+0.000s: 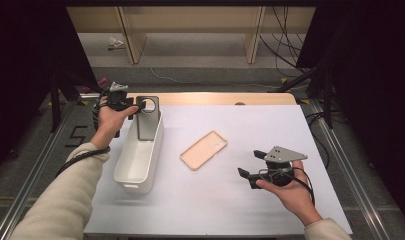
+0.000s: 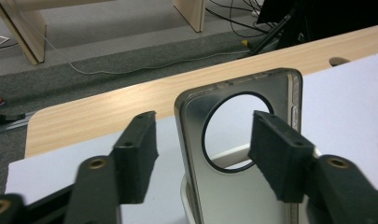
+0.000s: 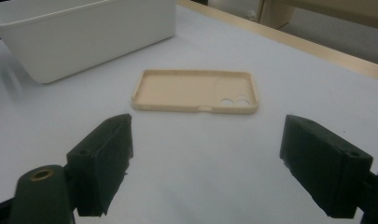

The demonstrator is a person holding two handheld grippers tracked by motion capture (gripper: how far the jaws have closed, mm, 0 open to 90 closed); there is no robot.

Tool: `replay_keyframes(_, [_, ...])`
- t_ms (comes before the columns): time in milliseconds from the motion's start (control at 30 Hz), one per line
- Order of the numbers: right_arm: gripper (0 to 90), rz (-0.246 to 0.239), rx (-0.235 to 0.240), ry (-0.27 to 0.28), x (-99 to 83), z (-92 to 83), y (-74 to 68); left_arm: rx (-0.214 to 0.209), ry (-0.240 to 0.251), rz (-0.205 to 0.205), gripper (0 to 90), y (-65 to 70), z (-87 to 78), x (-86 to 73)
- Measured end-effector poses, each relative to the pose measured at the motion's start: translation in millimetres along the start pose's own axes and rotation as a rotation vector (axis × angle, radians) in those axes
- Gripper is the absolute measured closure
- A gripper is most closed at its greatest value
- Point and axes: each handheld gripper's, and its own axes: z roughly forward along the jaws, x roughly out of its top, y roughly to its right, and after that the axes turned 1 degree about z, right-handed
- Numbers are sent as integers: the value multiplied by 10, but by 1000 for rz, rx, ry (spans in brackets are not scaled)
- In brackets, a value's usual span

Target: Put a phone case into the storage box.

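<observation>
A grey phone case (image 1: 149,121) (image 2: 224,196) with a round camera hole stands upright at the far end of a white bin (image 1: 140,160). My left gripper (image 1: 140,107) (image 2: 203,154) straddles the case's top. Its jaws are parted: the left pad stands clear of the case and the right pad sits close by its edge, so it is open. A beige phone case (image 1: 204,149) (image 3: 186,91) lies inside-up on the white mat. My right gripper (image 1: 250,164) (image 3: 205,168) hovers open to the right of it, jaws wide and empty.
The white mat (image 1: 240,200) covers most of the wooden table (image 1: 215,98), whose far edge shows bare. The bin (image 3: 84,32) lies left of the beige case. Beyond the table are grey floor, cables (image 1: 285,45) and wooden furniture legs (image 1: 254,35).
</observation>
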Motion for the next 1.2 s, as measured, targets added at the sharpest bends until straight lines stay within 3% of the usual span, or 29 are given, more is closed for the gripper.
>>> replay_keyframes(133, [179, -1, 0, -1, -1, 0, -1, -22, 10, -41, 322, 21, -76, 5])
replay_keyframes(267, [179, -1, 1, -2, 0, 2, -2, -35, 3, -61, 184, 55, -200, 7])
replay_keyframes(400, [179, -2, -1, -2, 1, 5, -6, -92, 6, -9, 201, 123, -365, -8])
replay_keyframes(467, [179, -2, -1, -3, 0, 12, -6, -91, 1, 8, 136, 155, -446, -15])
replay_keyframes(700, [179, -5, 1, -5, 3, 22, -18, -106, 75, 24, 4, 275, -724, -106])
replay_keyframes(1000, [179, 0, 1, -3, 4, 33, -15, -149, 104, 72, 0, 585, -959, -433])
replay_keyframes(1200, [179, 2, -1, -1, 14, 31, -15, -181, 127, 99, 0, 778, -1100, -559])
